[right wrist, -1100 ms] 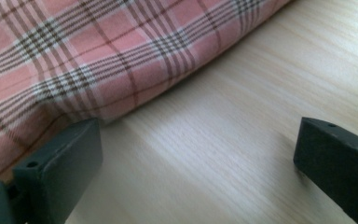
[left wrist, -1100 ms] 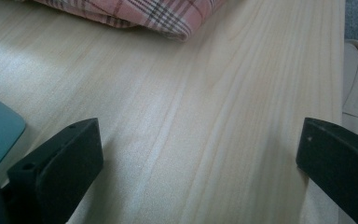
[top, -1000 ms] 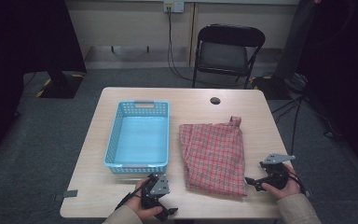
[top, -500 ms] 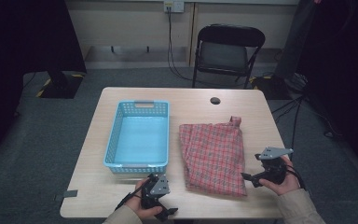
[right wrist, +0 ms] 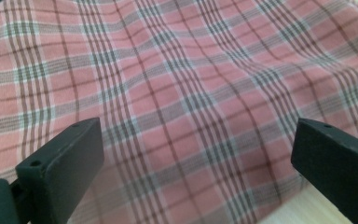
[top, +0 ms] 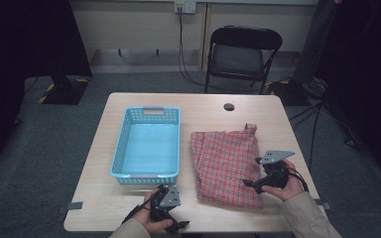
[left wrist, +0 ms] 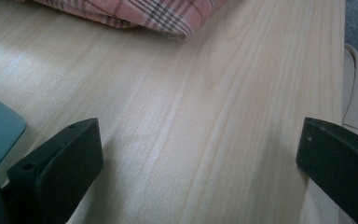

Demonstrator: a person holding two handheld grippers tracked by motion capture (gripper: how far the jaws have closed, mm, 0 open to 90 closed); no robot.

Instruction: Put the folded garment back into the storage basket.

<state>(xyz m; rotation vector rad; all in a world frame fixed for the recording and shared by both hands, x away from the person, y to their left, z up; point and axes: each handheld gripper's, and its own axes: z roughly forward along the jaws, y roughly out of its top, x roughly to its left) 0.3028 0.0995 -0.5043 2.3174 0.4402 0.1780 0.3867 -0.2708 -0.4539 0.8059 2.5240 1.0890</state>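
Wooden table (top: 208,106) holds an empty blue basket (top: 147,144); both claws spread, right claw (top: 250,184) over plaid cloth (top: 225,163).

In the high view the table (top: 203,111) fills the middle of the frame. On its left half stands a basket (top: 147,144), and to the right of it, just beside, lies a cloth (top: 223,166) spread flat on the tabletop. A small hole cover (top: 228,106) sits in the table above the cloth, near the far edge. Behind the table, at upper centre, stands a chair (top: 243,54). The left gripper (top: 164,210) rests at the lower edge of the table, below the basket. The right gripper (top: 258,184) lies at the lower right, over the cloth's right edge.
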